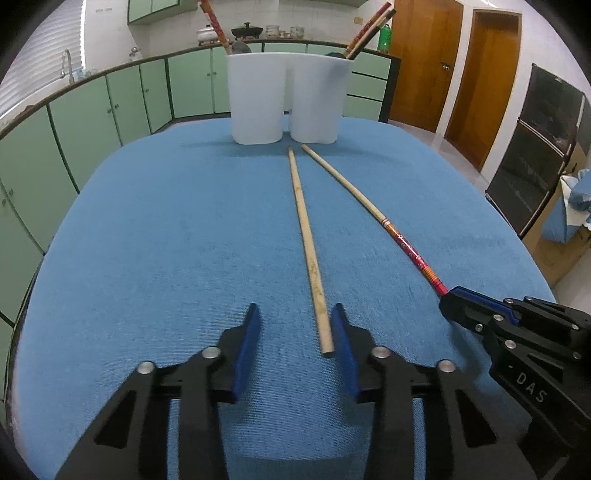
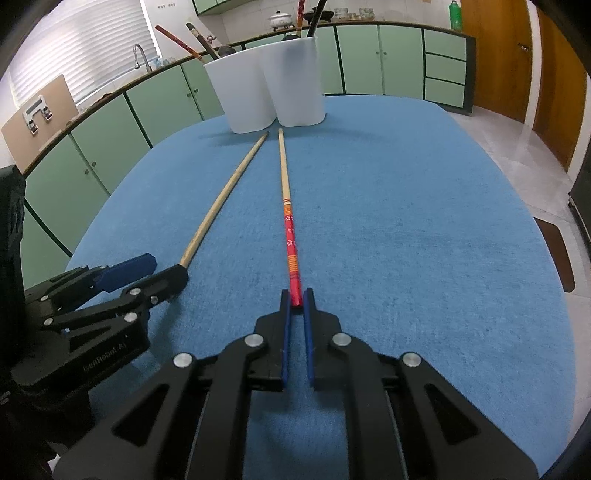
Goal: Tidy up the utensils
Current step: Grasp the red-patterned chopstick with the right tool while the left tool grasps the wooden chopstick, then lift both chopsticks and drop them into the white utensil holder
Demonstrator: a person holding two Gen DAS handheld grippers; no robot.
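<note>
Two chopsticks on the blue cloth [image 1: 166, 229], tips toward the white holder [image 1: 288, 96]: right gripper [image 2: 297, 297] clamped on the red-handled chopstick [image 2: 290, 236] for lifting, left gripper [image 1: 295, 317] straddling the plain chopstick [image 1: 306, 240], ungripped.

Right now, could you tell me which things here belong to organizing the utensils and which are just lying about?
For the job:
- plain chopstick
- red-handled chopstick
- white holder with utensils already inside
- left gripper
- right gripper

Just about:
- green bottle
- pots on the far counter
- faucet
</note>
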